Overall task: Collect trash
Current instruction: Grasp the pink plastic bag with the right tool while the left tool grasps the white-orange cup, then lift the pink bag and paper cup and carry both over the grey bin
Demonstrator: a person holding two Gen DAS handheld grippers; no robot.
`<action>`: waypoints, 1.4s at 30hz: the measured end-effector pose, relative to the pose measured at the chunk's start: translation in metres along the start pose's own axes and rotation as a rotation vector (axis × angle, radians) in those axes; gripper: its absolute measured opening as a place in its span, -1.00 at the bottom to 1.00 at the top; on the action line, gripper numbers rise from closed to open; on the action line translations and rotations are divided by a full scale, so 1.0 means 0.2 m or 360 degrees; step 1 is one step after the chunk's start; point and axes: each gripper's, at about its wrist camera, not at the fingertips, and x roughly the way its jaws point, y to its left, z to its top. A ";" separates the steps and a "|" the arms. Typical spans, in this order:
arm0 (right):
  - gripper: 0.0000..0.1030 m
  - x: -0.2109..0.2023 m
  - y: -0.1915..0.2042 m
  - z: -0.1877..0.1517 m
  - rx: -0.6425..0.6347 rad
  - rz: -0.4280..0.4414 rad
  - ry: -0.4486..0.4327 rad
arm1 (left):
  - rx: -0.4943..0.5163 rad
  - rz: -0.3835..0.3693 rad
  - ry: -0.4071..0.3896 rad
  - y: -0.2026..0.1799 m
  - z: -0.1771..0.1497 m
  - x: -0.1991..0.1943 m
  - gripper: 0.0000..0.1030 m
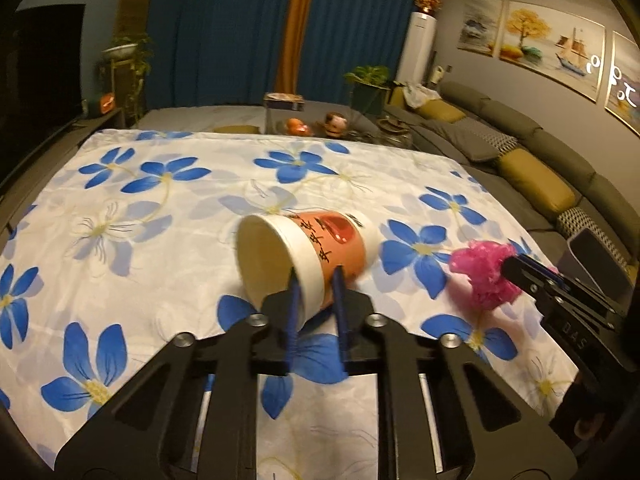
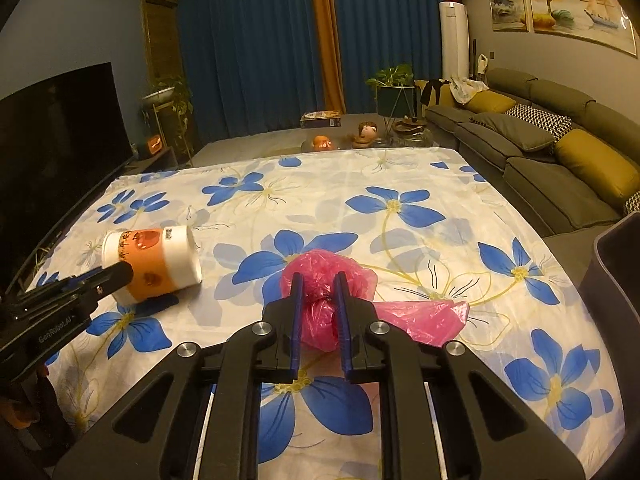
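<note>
An orange and white paper cup (image 1: pixel 332 240) lies on its side on the flowered cloth (image 1: pixel 160 208), its mouth turned toward me. My left gripper (image 1: pixel 316 272) is shut on the cup's wall at the rim, one finger inside the mouth and one outside. The right wrist view has the same cup (image 2: pixel 160 256) at the left, with my left gripper (image 2: pixel 120 270) on it. A crumpled pink plastic bag (image 2: pixel 320 268) rests on the cloth (image 2: pixel 400 208), and my right gripper (image 2: pixel 318 278) is shut on its bunched middle. A loose flap of the bag trails off to the right.
A grey bin (image 2: pixel 616 272) stands at the table's right edge. Along the right wall runs a grey sofa (image 2: pixel 540 152) with yellow cushions, and a dark television (image 2: pixel 52 140) stands at the left. Beyond the far edge sits a low table (image 2: pixel 360 136) with small ornaments.
</note>
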 end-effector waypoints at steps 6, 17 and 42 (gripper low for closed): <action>-0.76 -0.02 0.01 0.00 -0.0016 0.0018 -0.0023 | 0.0031 0.0010 -0.0021 -0.04 -0.02 -0.03 -0.96; -0.86 -0.23 -0.03 -0.03 -0.0050 0.0033 -0.0108 | 0.0137 0.0131 -0.0116 -0.23 -0.06 -0.29 -0.96; -0.87 -1.06 -0.24 -0.13 -0.0073 0.0113 -0.0370 | 0.0316 0.0085 -0.0309 -0.76 -0.21 -0.85 -0.96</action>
